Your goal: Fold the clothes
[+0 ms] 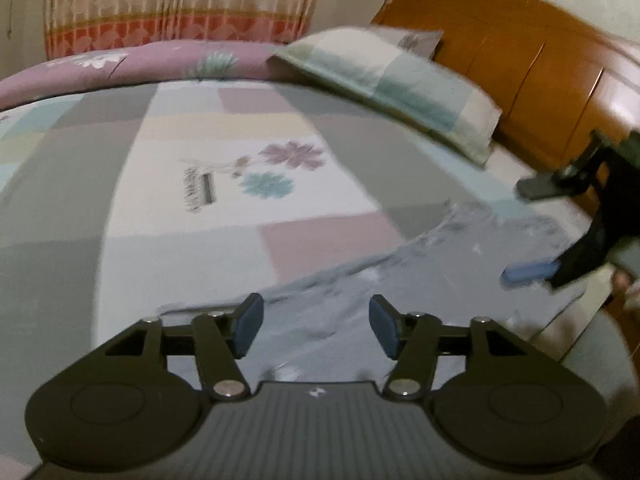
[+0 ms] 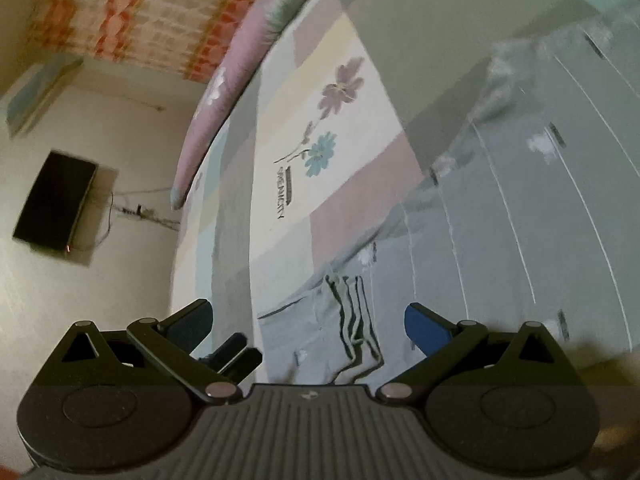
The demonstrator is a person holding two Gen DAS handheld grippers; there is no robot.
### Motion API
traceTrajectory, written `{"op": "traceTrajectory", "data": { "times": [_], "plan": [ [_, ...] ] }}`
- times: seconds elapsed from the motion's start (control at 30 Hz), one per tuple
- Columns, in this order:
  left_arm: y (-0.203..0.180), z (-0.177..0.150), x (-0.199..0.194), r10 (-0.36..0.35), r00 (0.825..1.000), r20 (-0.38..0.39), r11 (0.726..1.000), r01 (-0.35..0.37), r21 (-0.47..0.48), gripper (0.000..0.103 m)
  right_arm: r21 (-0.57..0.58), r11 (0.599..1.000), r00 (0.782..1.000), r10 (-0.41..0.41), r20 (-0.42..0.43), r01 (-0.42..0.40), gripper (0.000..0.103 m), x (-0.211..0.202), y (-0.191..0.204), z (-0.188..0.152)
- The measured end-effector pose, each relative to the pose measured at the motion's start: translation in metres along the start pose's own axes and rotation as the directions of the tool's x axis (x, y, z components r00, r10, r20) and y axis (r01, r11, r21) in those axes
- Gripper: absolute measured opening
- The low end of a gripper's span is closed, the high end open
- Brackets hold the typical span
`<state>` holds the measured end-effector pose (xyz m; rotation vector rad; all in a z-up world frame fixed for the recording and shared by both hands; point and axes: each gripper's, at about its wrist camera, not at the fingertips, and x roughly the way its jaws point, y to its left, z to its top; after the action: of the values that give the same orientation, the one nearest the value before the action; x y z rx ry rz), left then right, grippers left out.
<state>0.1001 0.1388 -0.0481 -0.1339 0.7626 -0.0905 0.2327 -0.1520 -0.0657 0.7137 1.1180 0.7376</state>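
Setting: a bed (image 1: 200, 208) covered by a patchwork sheet of grey, pink, cream and pale blue squares, with a printed flower motif (image 1: 280, 168) near its middle.
Garment: a grey garment (image 1: 400, 272) lies spread on the near right part of the bed; the left view is blurred, so its exact outline is hard to read.
Garment detail: in the right view the cloth (image 2: 500, 200) shows thin white lines running lengthwise, small white marks, and dark stripes (image 2: 356, 332) at one near end.
Left gripper: the left gripper (image 1: 316, 328) sits just above the garment's near left edge, its blue-padded fingers apart, nothing between them.
Right gripper: the right gripper (image 2: 308, 320) has its jaws wide apart over the striped end, gripping nothing; from the left view it appears at the far right (image 1: 532, 232).
Step in hand: probably reaching for two edges before a fold.
Doing it well: close each pair of pads on one layer of cloth only, right at the hem, and lift both sides evenly so the fabric does not bunch.
Texture: the garment looks thin, soft and slightly wrinkled.
Surroundings: a checked pillow (image 1: 396, 84) and a glossy wooden headboard (image 1: 520, 68) lie at the far right; a patterned curtain (image 1: 180, 4) hangs at the far side.
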Motion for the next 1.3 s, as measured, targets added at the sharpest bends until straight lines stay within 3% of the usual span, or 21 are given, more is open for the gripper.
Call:
{"op": "traceTrajectory", "data": {
  "times": [0.1,0.2,0.27,0.3,0.33,0.47,0.73,0.97,1.0,1.03,1.1,1.3],
  "plan": [
    [0.006,-0.018,0.007,-0.028,0.996,-0.090,0.999,0.031,0.032,0.059,-0.164,0.986,1.000,-0.006,0.008,0.007,0.103,0.012,0.015,-0.003],
    [0.008,-0.038,0.014,-0.034,0.986,-0.166,0.998,0.043,0.050,0.059,-0.351,0.936,0.999,-0.021,-0.029,0.009,0.101,0.036,0.032,-0.015],
    [0.010,-0.046,0.011,-0.033,0.985,-0.167,0.998,0.043,0.055,0.059,-0.414,0.910,0.998,-0.034,-0.057,0.008,0.083,0.052,0.035,-0.023],
    [0.011,-0.049,0.008,-0.039,0.986,-0.160,0.997,0.048,0.052,0.059,-0.424,0.906,0.996,-0.041,-0.079,0.004,0.064,0.058,0.035,-0.026],
    [0.012,-0.050,0.005,-0.044,0.988,-0.151,0.997,0.052,0.049,0.060,-0.415,0.910,0.993,-0.047,-0.110,-0.003,0.054,0.064,0.033,-0.028],
    [0.020,-0.055,-0.004,-0.034,0.991,-0.126,0.999,0.038,0.031,0.061,-0.376,0.927,0.978,-0.063,-0.198,-0.017,0.054,0.080,0.025,-0.037],
    [0.025,-0.058,-0.009,-0.034,0.994,-0.100,0.999,0.036,0.016,0.062,-0.293,0.955,0.978,-0.107,-0.177,0.051,0.049,0.087,0.008,-0.036],
    [0.027,-0.061,-0.008,-0.045,0.995,-0.090,0.999,0.046,0.001,0.065,-0.213,0.977,0.981,-0.052,-0.188,0.011,0.045,0.090,-0.006,-0.037],
    [0.027,-0.061,-0.007,-0.046,0.995,-0.090,0.999,0.046,-0.002,0.066,-0.215,0.977,0.980,-0.058,-0.190,0.016,0.038,0.092,-0.006,-0.037],
    [0.027,-0.061,-0.007,-0.046,0.995,-0.089,0.999,0.046,-0.005,0.066,-0.218,0.976,0.979,-0.069,-0.190,0.026,0.023,0.093,-0.007,-0.037],
    [0.027,-0.062,-0.009,-0.051,0.995,-0.086,0.999,0.051,-0.003,0.069,-0.236,0.970,0.977,-0.106,-0.187,0.060,0.005,0.093,-0.006,-0.039],
    [0.030,-0.064,-0.011,-0.059,0.994,-0.092,0.998,0.060,-0.002,0.070,-0.245,0.968,0.976,-0.099,-0.193,0.050,0.005,0.084,-0.003,-0.045]
  ]
}}
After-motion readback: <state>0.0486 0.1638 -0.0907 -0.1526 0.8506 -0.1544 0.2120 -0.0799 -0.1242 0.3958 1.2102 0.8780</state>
